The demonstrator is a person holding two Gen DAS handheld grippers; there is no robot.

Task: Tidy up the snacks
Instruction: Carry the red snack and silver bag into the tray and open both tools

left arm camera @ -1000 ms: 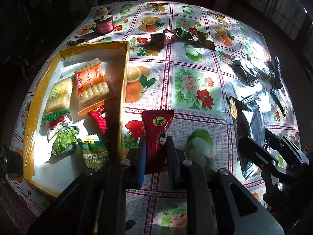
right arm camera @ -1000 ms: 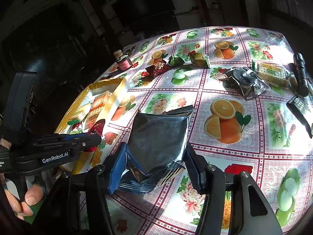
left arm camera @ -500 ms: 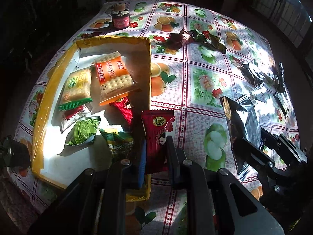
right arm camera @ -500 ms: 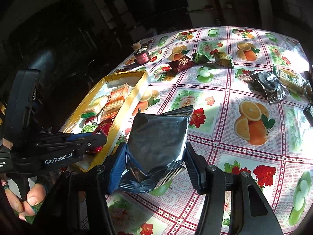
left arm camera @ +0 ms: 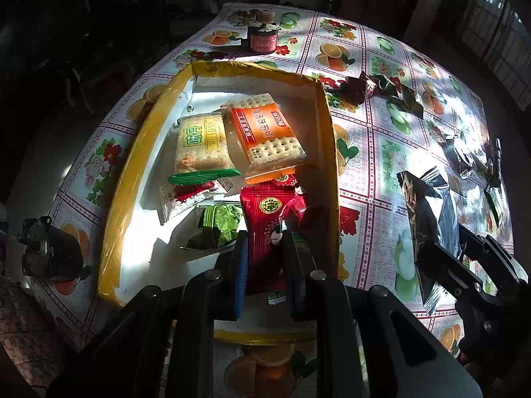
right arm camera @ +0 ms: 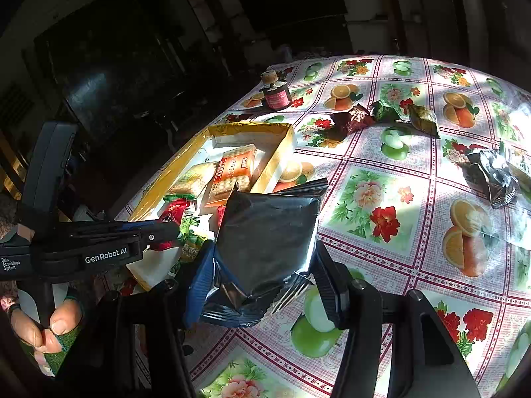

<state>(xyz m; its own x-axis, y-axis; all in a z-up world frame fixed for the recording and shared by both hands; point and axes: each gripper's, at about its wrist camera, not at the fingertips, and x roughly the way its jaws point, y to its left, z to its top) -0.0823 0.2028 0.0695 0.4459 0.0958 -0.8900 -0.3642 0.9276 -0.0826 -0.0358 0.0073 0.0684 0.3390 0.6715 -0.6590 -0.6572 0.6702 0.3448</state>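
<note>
Left claw pinching red snack pkt, held over near end of yellow-rimmed box on fruit-print worktop. Right claw clamped on silver foil pkt, held above cloth just beside box. Inside box: orange cracker pkt, green-trimmed cracker pkt, green pkt. Beyond, nr far edge: small red jar, dark wrapped snacks.

Silver packet crinkled shiny foil; red packet glossy plastic film; tablecloth smooth, printed, slight sheen
</note>
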